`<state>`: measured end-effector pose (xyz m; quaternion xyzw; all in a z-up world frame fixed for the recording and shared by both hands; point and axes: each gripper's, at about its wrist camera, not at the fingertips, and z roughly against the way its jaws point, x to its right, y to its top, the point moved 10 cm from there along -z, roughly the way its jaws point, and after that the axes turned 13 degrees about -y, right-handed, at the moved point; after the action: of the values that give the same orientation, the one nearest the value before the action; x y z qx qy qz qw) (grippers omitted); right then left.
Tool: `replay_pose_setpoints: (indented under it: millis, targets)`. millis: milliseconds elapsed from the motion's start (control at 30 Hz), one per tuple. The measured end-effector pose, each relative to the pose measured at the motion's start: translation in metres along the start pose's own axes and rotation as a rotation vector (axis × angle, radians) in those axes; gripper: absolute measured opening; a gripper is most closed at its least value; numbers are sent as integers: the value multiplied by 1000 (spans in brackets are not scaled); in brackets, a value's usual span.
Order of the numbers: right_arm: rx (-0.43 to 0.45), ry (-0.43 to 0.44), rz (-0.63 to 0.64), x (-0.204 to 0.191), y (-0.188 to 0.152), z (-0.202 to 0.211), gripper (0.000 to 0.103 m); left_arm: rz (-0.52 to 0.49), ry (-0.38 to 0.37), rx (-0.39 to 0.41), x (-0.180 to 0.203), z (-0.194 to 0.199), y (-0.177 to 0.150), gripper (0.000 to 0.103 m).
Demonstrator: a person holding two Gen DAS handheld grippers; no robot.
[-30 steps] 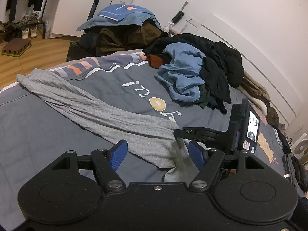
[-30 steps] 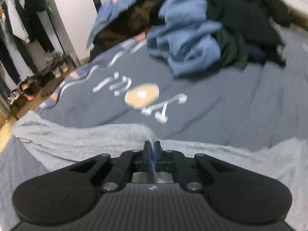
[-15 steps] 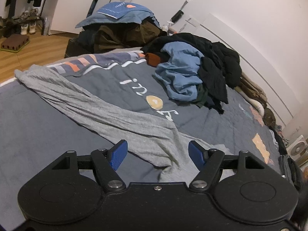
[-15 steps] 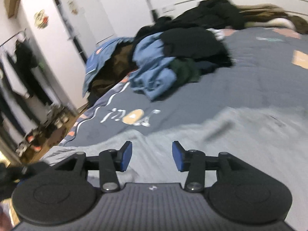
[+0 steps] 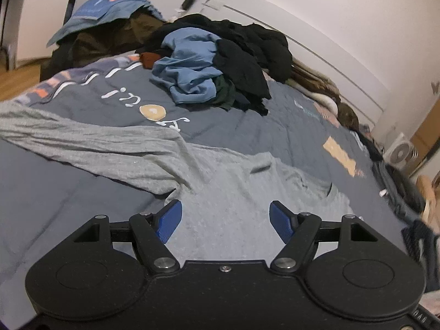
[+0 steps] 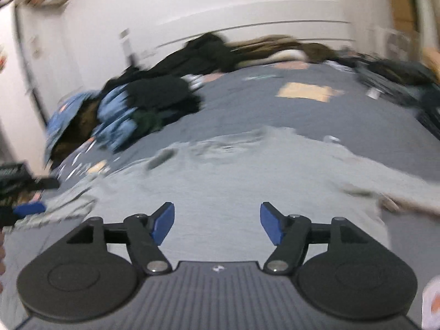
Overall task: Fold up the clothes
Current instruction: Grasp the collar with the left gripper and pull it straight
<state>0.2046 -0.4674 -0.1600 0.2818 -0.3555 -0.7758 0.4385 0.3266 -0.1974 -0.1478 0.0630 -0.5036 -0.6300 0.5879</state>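
Observation:
A grey long-sleeved shirt (image 5: pixel 220 192) lies spread on the dark grey bed cover (image 5: pixel 288 126), one sleeve (image 5: pixel 82 143) stretched out to the left. My left gripper (image 5: pixel 225 221) hovers over the shirt's body, open, nothing between its blue pads. In the blurred right wrist view the same grey shirt (image 6: pixel 247 181) fills the middle. My right gripper (image 6: pixel 217 222) hangs above it with its jaws opening and nothing between them. The left gripper's blue pad (image 6: pixel 29 209) shows at that view's left edge.
A heap of blue and black clothes (image 5: pixel 214 68) sits at the far side of the bed, with a brown and blue pile (image 5: pixel 110 24) behind it. More garments line the wall (image 5: pixel 330 96). A small fan (image 5: pixel 400 154) stands at the right beyond the bed.
The right gripper let go of the grey shirt, opened and swung far to the right. The left gripper shifted right, from the sleeve onto the shirt's body.

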Motion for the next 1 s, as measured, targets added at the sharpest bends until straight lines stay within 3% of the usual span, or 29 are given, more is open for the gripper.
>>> replay_pose_setpoints:
  millis: [100, 167, 233, 367, 400, 500, 600, 733, 833, 1000]
  targets:
    - [-4, -24, -102, 31, -11, -7, 69, -72, 36, -8, 0, -2, -7, 70]
    - [-46, -30, -122, 40, -14, -16, 69, -140, 66, -12, -2, -4, -12, 69]
    - [-30, -7, -119, 45, -11, -17, 69, -219, 88, -15, -4, -8, -16, 65]
    - [1, -1, -130, 55, -5, -21, 69, -338, 72, -17, -7, -24, -18, 31]
    - [8, -1, -136, 58, -3, -23, 70, -353, 58, -14, -6, -33, -12, 29]
    - [26, -9, -143, 62, 1, -29, 70, -400, 22, 0, -2, -59, 9, 32]
    - [51, -1, -133, 60, 8, -34, 70, -490, -14, -20, 12, -94, 31, 44]
    - [62, 34, -156, 57, 14, -39, 70, -581, -47, -70, 22, -146, 48, 44]
    - [45, 38, -179, 60, 12, -43, 70, -582, -118, -140, 28, -184, 54, 35]
    - [25, 40, -157, 57, 7, -49, 70, -579, -219, -244, 35, -228, 59, 35]
